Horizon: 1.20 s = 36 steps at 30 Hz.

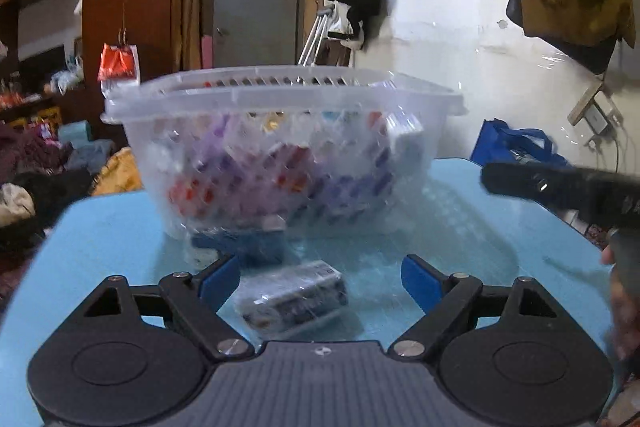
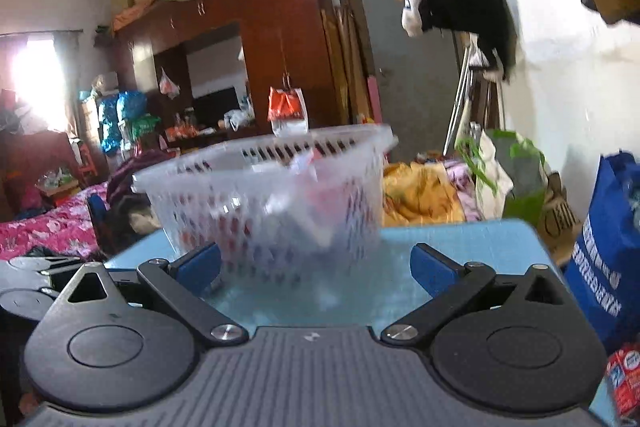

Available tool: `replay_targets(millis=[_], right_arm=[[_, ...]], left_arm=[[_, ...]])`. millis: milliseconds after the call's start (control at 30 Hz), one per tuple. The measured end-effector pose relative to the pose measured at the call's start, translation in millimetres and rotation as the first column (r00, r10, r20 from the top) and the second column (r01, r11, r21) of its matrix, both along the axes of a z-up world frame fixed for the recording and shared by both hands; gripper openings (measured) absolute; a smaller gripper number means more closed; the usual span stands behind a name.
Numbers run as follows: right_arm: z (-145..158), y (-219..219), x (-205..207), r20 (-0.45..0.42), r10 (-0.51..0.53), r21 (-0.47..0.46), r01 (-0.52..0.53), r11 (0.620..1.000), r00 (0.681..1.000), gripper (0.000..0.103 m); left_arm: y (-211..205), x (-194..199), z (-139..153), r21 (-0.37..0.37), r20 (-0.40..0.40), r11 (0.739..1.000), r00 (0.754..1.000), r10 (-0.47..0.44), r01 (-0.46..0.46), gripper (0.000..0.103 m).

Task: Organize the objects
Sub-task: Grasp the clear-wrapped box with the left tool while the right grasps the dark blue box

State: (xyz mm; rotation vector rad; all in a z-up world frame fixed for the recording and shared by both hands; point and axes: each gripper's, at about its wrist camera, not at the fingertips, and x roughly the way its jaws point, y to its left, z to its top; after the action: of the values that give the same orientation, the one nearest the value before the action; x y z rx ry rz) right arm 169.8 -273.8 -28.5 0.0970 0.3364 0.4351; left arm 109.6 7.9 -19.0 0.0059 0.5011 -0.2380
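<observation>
A packet point(image 1: 294, 297) lies before the basket point(image 1: 280, 99) on the table point(image 1: 100, 227).

The left gripper point(image 1: 320, 281) is holding its jaws wide apart, and its blue pads point(image 1: 219, 281) are touching nothing. It is tipping down a bit. The right gripper point(image 2: 316, 269) is also standing wide open, with its blue pads point(image 2: 199, 267) pressing on nothing. It is pointing a little downward too. In the left wrist view, the right gripper is showing as a dark blurry shape at the right edge, with part of the person's hand point(image 1: 624, 307) beneath it.
</observation>
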Motion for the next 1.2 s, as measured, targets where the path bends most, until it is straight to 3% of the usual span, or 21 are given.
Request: replay_targets(millis=[333,467,633,700,733,833,1033,1200], right_arm=[[-7,-5,-4,-0.025,-0.038,0.019,0.038,0.999,0.999,0.103],[-6,-4,-5,-0.03,-0.024,0.032,0.025,0.999,0.999,0.103],[-4,10,-9,-0.005,-0.015,-0.012,0.015,1.0,1.0,0.103],[-4,13,-10,-0.008,-0.009,-0.009,0.009,1.0,1.0,0.103],[-4,14,-10,-0.008,-0.008,-0.009,0.008,1.0,1.0,0.103],[-4,17,-10,-0.008,-0.01,-0.011,0.01,1.0,1.0,0.103],[-5,43,-6,-0.048,0.015,-0.004,-0.015,1.0,0.999,0.103],[-20,105,15,-0.174,0.029,-0.05,-0.038,0.998,0.984,0.103]], left_arm=[[-13,10,-11,0.063,-0.058,0.995,0.995,0.076,-0.072,0.09],[-13,10,-11,0.097,-0.061,0.991,0.993,0.102,-0.096,0.085],[-4,14,-13,0.068,-0.092,0.993,0.99,0.107,-0.101,0.085],[-3,14,-13,0.057,-0.096,0.994,0.991,0.096,-0.091,0.08],[-4,13,-14,0.058,-0.097,0.994,0.991,0.093,-0.087,0.073],[-1,11,-11,0.048,-0.072,0.995,0.993,0.09,-0.087,0.073],[43,-15,-3,0.0,-0.002,0.988,0.988,0.157,-0.157,0.073],[103,-19,0,-0.062,-0.007,0.957,0.959,0.284,-0.284,0.073]])
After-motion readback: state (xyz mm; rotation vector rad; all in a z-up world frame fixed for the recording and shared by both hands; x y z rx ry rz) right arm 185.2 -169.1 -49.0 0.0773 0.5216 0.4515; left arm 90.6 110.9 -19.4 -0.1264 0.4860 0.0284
